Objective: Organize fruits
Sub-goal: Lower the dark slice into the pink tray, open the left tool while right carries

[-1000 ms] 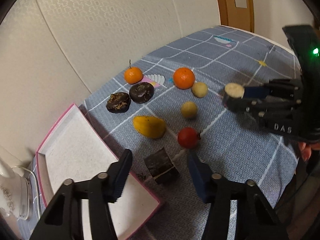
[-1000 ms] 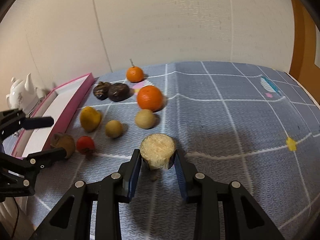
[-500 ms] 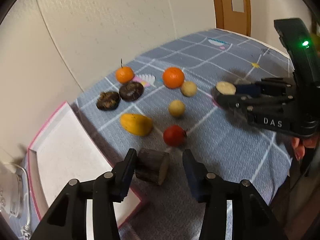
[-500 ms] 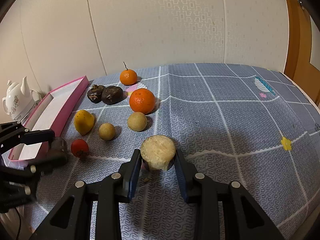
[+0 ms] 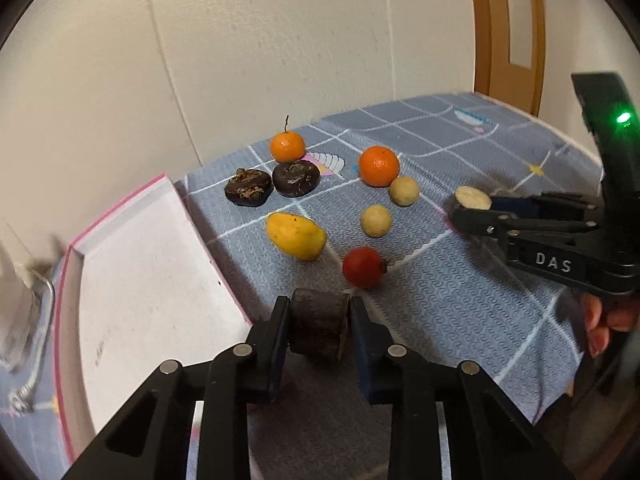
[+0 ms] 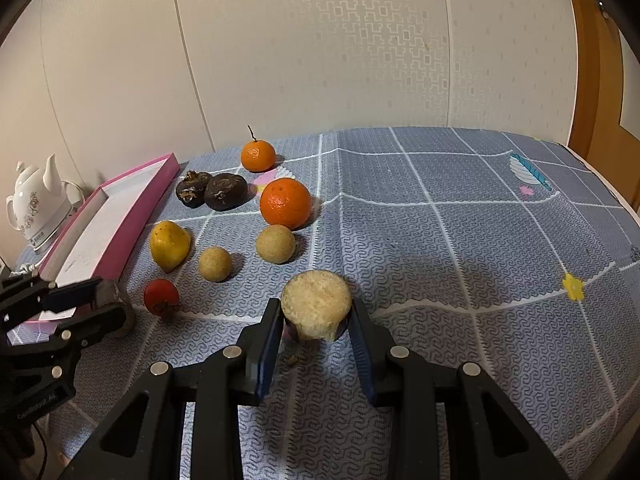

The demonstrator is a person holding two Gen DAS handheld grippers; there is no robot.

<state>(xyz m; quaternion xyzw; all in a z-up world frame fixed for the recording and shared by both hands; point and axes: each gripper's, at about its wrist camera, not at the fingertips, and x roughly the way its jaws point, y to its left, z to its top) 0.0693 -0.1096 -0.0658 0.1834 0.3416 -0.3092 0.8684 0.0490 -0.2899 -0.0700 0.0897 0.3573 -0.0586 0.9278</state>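
Observation:
My left gripper (image 5: pixel 318 322) is shut on a dark brown cut fruit chunk (image 5: pixel 318 326), held by the corner of the pink-rimmed white tray (image 5: pixel 140 264). My right gripper (image 6: pixel 316 316) is shut on a pale-fleshed cut chunk (image 6: pixel 316 304) above the cloth. On the blue checked cloth lie two oranges (image 6: pixel 285 203) (image 6: pixel 258 155), two dark wrinkled fruits (image 6: pixel 226 191) (image 6: pixel 191 187), a yellow mango (image 6: pixel 169 245), two tan round fruits (image 6: pixel 276 243) (image 6: pixel 215 264) and a small red fruit (image 6: pixel 161 297). The left gripper also shows in the right wrist view (image 6: pixel 104 300).
A white teapot (image 6: pixel 38 204) stands behind the tray at the far left. The wall runs close behind the fruits. A wooden door frame (image 5: pixel 506 32) is at the right. The table edge curves off at the right.
My left gripper closed on the dark chunk and lifted it off the cloth. My right gripper kept hold of the pale chunk and barely moved.

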